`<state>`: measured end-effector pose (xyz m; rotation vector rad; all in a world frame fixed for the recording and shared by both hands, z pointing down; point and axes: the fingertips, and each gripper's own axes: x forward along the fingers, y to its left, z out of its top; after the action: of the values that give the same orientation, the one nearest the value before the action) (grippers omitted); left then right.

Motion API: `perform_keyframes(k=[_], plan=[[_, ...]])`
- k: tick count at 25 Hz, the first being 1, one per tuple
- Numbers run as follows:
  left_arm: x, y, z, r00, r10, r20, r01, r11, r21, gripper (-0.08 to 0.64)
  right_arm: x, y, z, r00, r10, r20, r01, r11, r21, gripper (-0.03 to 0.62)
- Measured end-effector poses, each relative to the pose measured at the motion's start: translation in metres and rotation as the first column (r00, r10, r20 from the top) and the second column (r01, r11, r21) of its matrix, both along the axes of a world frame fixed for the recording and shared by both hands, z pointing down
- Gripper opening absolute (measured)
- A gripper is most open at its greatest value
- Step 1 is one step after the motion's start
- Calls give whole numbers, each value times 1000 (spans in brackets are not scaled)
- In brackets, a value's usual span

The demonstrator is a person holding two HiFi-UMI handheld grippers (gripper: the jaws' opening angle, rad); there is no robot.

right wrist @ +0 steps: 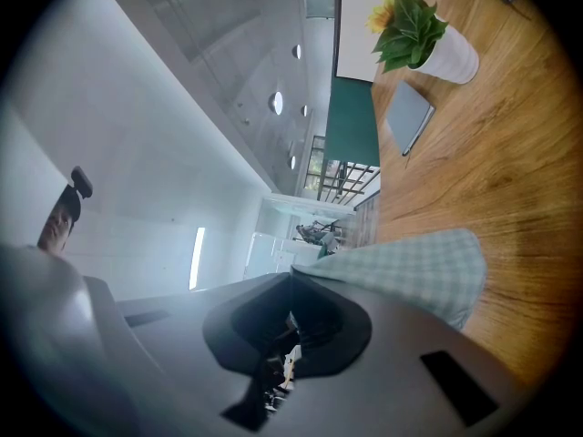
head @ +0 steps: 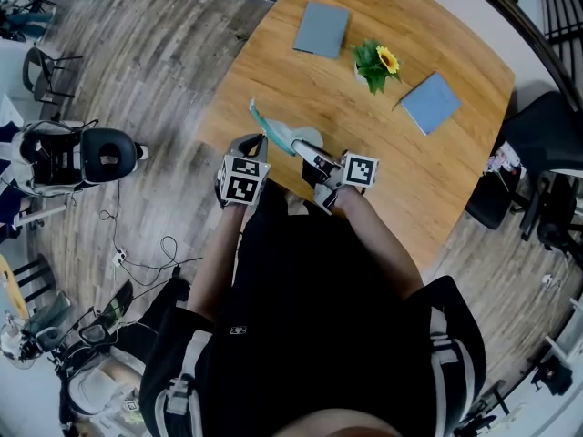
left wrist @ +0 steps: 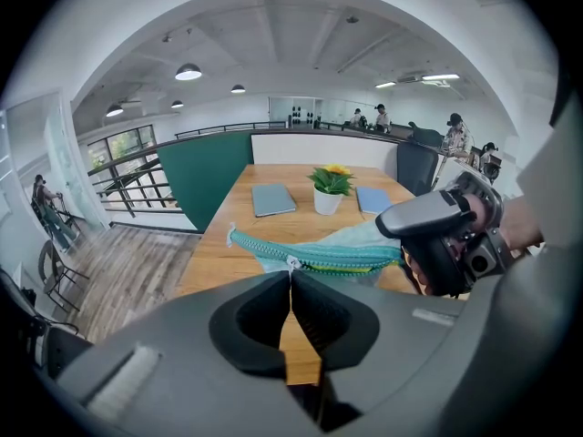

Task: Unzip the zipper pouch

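Observation:
A teal checked zipper pouch (head: 281, 136) hangs just above the wooden table (head: 401, 180) near its front edge, stretched between both grippers. In the left gripper view its zipper (left wrist: 319, 255) runs left to right, with the silver zipper pull (left wrist: 291, 264) right at the tips of my left gripper (left wrist: 291, 277), which is shut on the pull. My right gripper (left wrist: 435, 235) clamps the pouch's right end. In the right gripper view the checked pouch fabric (right wrist: 410, 271) comes out of the shut right gripper (right wrist: 291, 277). In the head view the left gripper (head: 262, 146) and right gripper (head: 301, 148) sit close together.
A potted plant with a yellow flower (head: 376, 65) stands mid-table between two grey-blue notebooks (head: 322, 28) (head: 431, 103). The table's left edge (head: 217, 98) drops to wooden flooring. A black chair (head: 537, 139) stands at the right, and equipment and cables (head: 82, 157) lie on the floor at left.

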<state>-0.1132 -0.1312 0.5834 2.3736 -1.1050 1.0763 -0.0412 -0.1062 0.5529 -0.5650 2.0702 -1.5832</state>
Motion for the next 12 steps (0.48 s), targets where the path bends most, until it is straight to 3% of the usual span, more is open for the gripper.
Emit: perform_keyframes(k=[12], plan=[[-4, -9, 4, 1000, -5, 12, 5, 1000, 3, 10, -1, -2, 3, 1000, -5, -1, 5, 1000, -8, 6]])
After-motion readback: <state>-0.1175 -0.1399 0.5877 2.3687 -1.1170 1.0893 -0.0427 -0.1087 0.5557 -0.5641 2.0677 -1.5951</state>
